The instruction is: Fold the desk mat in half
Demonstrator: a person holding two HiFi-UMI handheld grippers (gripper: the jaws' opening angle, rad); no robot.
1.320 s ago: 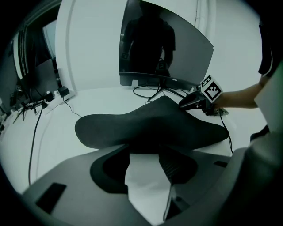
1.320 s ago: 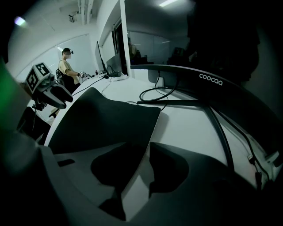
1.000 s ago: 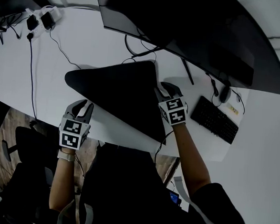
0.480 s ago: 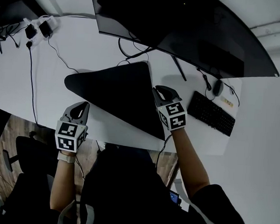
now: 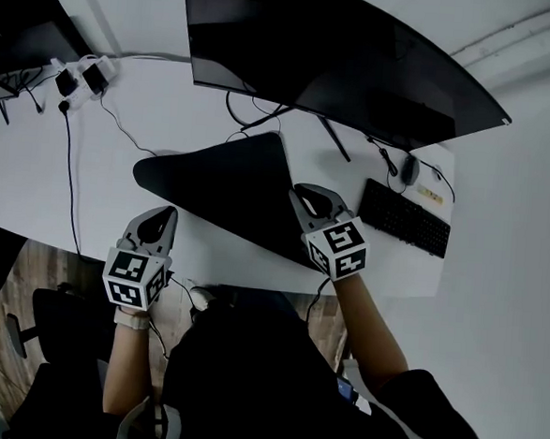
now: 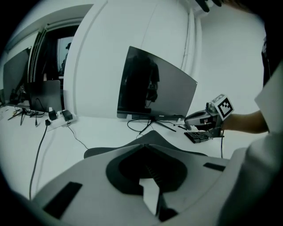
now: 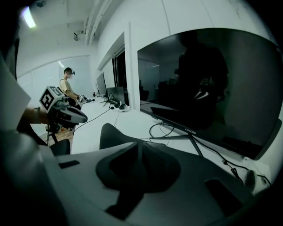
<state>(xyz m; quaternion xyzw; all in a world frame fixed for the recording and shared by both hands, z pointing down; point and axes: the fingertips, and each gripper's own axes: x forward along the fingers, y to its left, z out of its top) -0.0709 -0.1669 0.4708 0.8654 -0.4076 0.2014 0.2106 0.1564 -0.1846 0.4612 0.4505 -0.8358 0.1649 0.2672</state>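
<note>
The black desk mat (image 5: 231,183) lies on the white desk (image 5: 90,182), its near edge raised off the top. My left gripper (image 5: 165,217) is shut on the mat's near left corner; in the left gripper view the mat (image 6: 104,151) rises to the closed tips of the left gripper (image 6: 144,145). My right gripper (image 5: 298,191) holds the near right corner, and its jaws have just been closing on the edge. In the right gripper view the mat (image 7: 110,134) peaks up toward the right gripper (image 7: 139,143).
A wide curved monitor (image 5: 334,49) stands behind the mat, its stand and cables (image 5: 254,114) close to the far edge. A keyboard (image 5: 405,218) and a mouse (image 5: 410,169) lie at the right. A power strip (image 5: 83,71) sits far left. The desk's front edge (image 5: 243,277) is near.
Both grippers have risen, lifting the mat's near edge off the desk. The left jaws, open a second ago, have shut on the corner; the right jaws have closed too.
</note>
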